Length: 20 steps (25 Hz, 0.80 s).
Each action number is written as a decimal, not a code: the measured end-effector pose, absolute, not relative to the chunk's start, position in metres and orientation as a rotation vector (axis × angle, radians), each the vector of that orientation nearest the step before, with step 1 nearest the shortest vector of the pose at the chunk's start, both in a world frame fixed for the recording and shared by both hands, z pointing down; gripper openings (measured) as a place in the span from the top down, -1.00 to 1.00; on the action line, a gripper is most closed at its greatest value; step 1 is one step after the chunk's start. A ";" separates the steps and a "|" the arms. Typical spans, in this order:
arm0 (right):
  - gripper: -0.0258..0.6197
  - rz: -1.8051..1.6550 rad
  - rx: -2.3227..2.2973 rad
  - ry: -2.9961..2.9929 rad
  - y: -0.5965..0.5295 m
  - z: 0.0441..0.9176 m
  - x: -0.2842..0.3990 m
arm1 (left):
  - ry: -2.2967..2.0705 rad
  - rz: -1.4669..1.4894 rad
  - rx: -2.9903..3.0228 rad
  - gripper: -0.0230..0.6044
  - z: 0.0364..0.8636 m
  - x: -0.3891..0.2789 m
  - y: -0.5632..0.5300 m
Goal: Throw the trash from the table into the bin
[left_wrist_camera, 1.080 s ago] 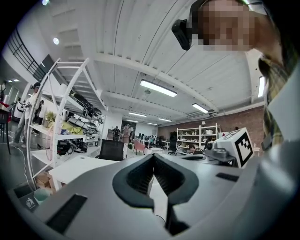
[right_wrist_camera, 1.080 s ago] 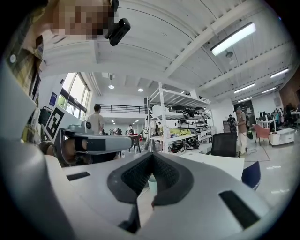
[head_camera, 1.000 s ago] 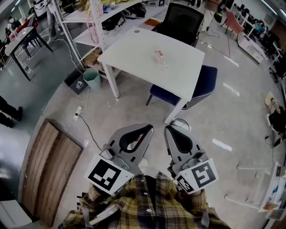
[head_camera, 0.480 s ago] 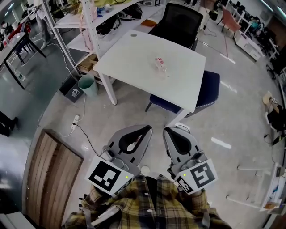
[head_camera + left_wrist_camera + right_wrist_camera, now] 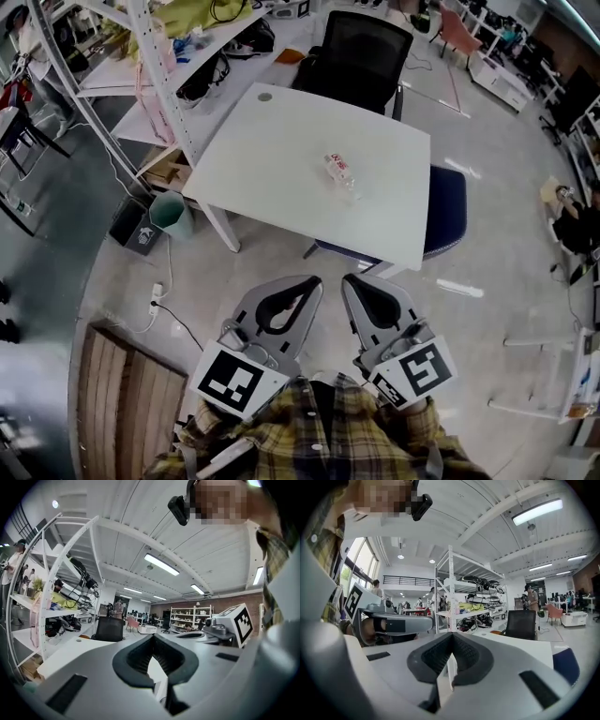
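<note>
A small crumpled clear plastic piece of trash with a red label lies near the middle of the white table. A pale green bin stands on the floor by the table's left leg. My left gripper and right gripper are held side by side in front of my chest, short of the table's near edge. Both are shut and hold nothing. In the left gripper view the left gripper points level over the table. The right gripper looks toward the table.
A black office chair stands behind the table and a blue chair is tucked at its right. Metal shelving lines the left. A dark box sits beside the bin, a power strip with cable lies on the floor, and a wooden panel is nearer left.
Both grippers and the head view have come closer to the table, which now looks larger and nearer. The jaws stay shut and the trash has not moved.
</note>
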State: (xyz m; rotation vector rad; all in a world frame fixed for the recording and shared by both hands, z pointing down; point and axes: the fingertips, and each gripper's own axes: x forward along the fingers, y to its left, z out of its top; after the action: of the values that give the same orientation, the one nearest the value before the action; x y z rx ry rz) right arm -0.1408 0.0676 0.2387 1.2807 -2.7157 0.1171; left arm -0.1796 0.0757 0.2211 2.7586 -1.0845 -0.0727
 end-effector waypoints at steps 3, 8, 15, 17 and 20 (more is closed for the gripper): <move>0.92 0.176 1.334 -2.684 0.046 0.246 -0.148 | -1.037 -0.050 2.738 0.90 0.231 -0.190 0.053; 0.92 0.238 1.386 -2.610 0.022 0.258 -0.148 | -0.964 -0.033 2.704 0.90 0.244 -0.194 0.030; 0.92 0.268 1.423 -2.569 -0.022 0.271 -0.137 | -0.939 -0.021 2.680 0.90 0.259 -0.193 -0.011; 0.92 0.262 1.408 -2.569 -0.040 0.274 -0.135 | -0.951 -0.025 2.674 0.90 0.260 -0.192 -0.028; 0.92 0.253 1.382 -2.577 -0.070 0.279 -0.133 | -0.963 -0.027 2.683 0.90 0.261 -0.188 -0.056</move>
State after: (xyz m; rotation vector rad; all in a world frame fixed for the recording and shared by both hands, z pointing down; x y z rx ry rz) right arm -0.1329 -0.0696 0.2786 1.3825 -2.5767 0.2525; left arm -0.1878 -0.0561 0.2614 2.6827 -0.9629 -0.0273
